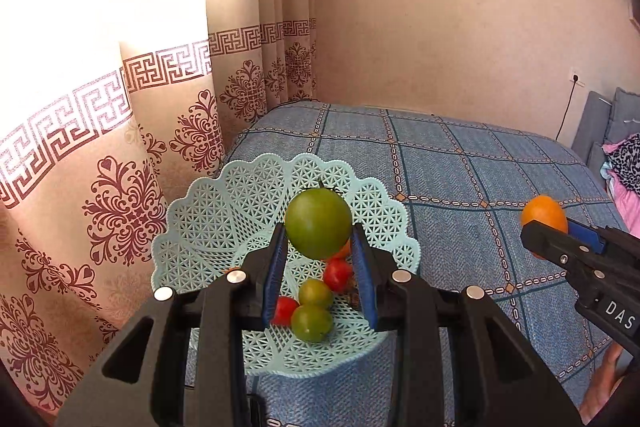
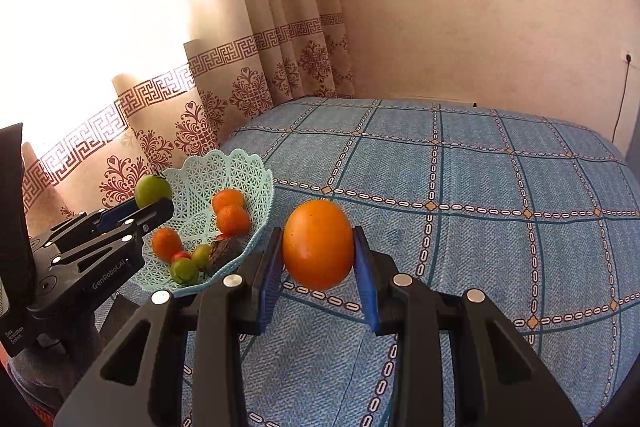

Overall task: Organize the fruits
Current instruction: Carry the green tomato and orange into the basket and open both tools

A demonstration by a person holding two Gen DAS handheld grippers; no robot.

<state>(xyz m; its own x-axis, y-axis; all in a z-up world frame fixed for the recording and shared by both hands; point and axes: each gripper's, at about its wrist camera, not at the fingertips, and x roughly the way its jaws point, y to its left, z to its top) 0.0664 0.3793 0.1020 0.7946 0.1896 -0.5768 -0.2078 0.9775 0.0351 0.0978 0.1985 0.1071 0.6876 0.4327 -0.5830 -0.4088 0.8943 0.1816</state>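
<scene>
2 tools grip fruit; only right view shows 3 basket oranges.

Right of the basket the bed cover lies bare and open. Left of the basket the curtain hangs close and blocks passage; fruits fill the basket floor.
</scene>
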